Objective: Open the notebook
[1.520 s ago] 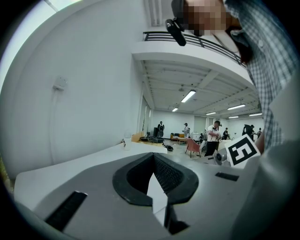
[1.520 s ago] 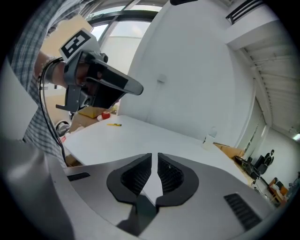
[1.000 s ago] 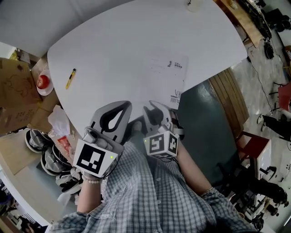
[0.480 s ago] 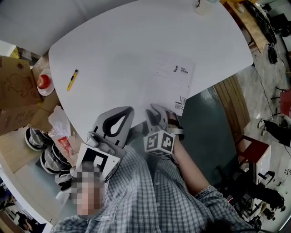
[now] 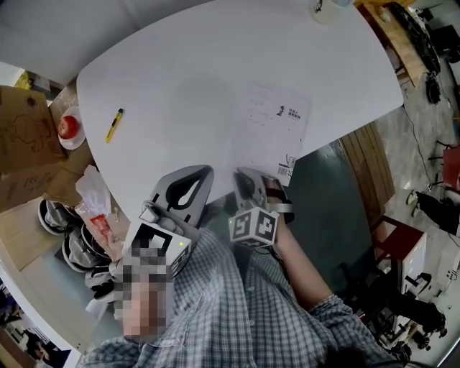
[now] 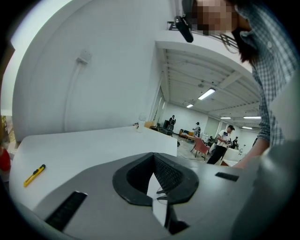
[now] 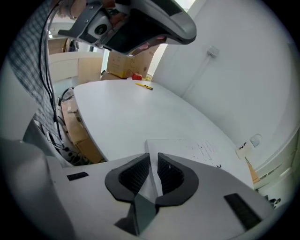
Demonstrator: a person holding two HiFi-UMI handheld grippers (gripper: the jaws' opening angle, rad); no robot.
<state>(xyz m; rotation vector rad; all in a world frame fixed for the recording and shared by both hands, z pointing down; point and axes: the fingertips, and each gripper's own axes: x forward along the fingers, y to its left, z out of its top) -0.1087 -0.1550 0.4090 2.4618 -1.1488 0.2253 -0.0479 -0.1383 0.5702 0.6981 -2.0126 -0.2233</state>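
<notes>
The notebook (image 5: 269,133) is thin and white with small print. It lies shut and flat on the white table (image 5: 187,79), at the near right edge. My right gripper (image 5: 246,177) hangs at that edge, just short of the notebook's near corner. In the right gripper view the jaws of the right gripper (image 7: 153,161) are closing, with a narrow gap left. The notebook (image 7: 187,149) corner shows through the gap, and no pad visibly presses on it. My left gripper (image 5: 197,172) is shut and empty beside it, at the table's near edge; in its own view the left gripper (image 6: 153,163) points across the table.
A yellow pen (image 5: 113,123) lies at the table's left side. Off the left edge are a cardboard box (image 5: 21,144), an apple (image 5: 67,129) on a plate and stacked bowls (image 5: 79,251). A cup (image 5: 325,8) stands at the far edge. Dark floor and a wooden bench (image 5: 363,158) lie to the right.
Both grippers have sunk a little toward the table's near edge. The right jaws stand narrower than before. The notebook has not moved on the table.
</notes>
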